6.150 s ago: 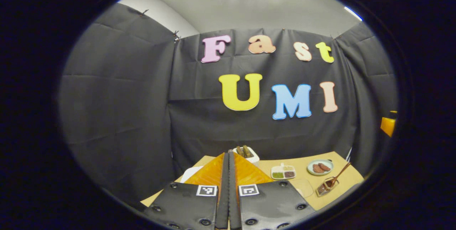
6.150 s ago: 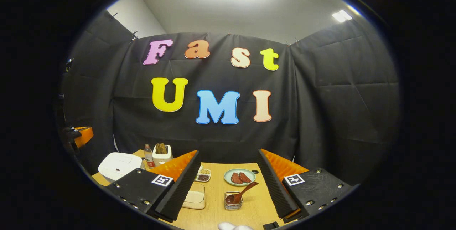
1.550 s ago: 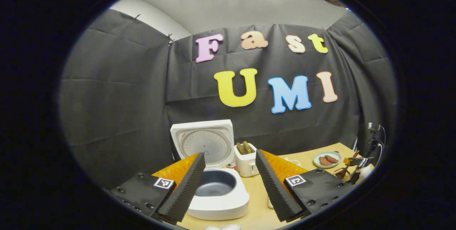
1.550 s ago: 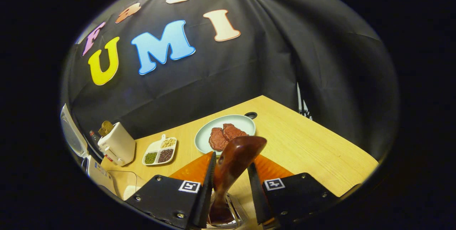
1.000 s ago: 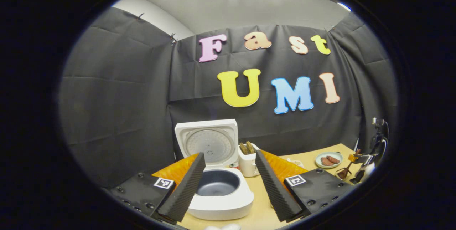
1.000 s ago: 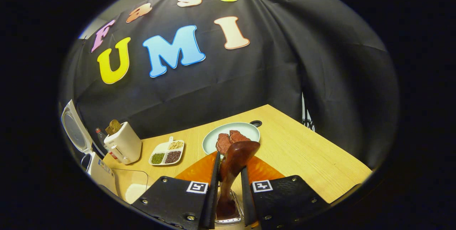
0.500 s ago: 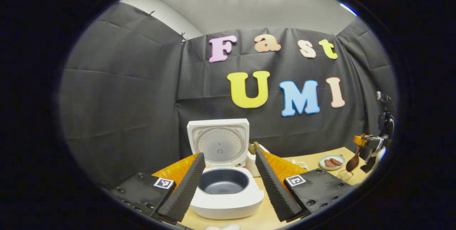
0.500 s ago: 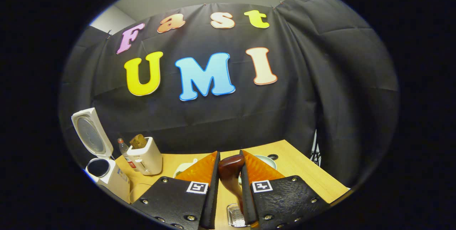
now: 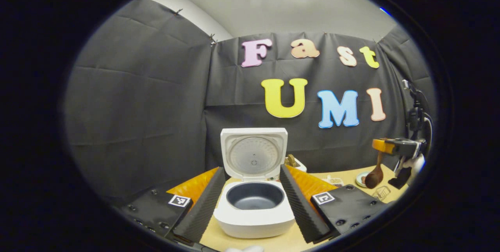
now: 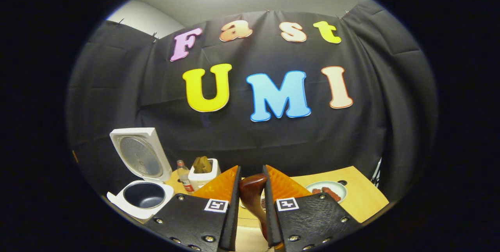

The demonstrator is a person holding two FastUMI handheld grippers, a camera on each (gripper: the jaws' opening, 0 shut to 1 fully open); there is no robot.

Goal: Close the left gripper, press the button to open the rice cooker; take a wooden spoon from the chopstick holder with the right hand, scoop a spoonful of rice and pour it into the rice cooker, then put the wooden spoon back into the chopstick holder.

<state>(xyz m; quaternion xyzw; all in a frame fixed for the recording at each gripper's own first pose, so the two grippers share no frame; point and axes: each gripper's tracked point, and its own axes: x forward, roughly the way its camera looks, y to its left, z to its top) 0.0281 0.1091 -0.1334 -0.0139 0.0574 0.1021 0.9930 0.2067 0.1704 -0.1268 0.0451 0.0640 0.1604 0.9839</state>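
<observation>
The white rice cooker stands open with its lid upright and its dark inner pot bare. My left gripper is open, with one finger on either side of the cooker and nothing between them. My right gripper is shut on the handle of the wooden spoon. In the left gripper view, the right gripper hangs at the far right with the spoon dangling bowl-down above the wire chopstick holder. In the right gripper view, the cooker is at the lower left.
A white toaster with bread and a small bottle stand just right of the cooker. A plate of meat lies on the wooden table at the right. Black cloth walls close the table in behind and at the sides.
My right gripper closed on the spoon handle, lifted it out of the wire holder and turned left towards the cooker. My left gripper, still open, shifted so the cooker sits centred between its fingers.
</observation>
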